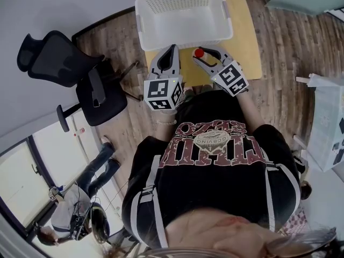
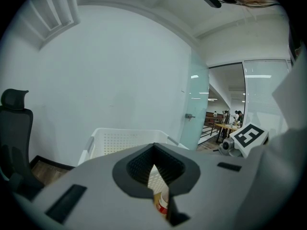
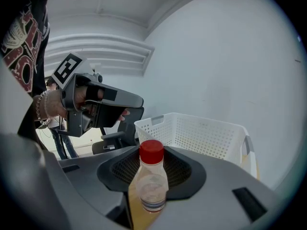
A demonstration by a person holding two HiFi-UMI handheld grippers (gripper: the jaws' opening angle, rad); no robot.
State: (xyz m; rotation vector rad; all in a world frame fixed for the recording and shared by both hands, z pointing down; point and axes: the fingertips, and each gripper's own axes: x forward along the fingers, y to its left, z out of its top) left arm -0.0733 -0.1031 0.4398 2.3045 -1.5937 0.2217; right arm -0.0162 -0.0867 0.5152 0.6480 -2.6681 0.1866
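Our right claw [image 1: 206,54] pinches the red-capped bottle [image 3: 151,178] by its body, upright over the worktop [image 1: 247,47] just short of the white basket [image 1: 183,35], likely to avoid tipping, while our left claw [image 1: 171,51] sits pressed together, empty, alongside.

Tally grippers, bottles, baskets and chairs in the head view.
Grippers: 2, left gripper and right gripper
Bottle: 1
Basket: 1
Chair: 1
Total: 5
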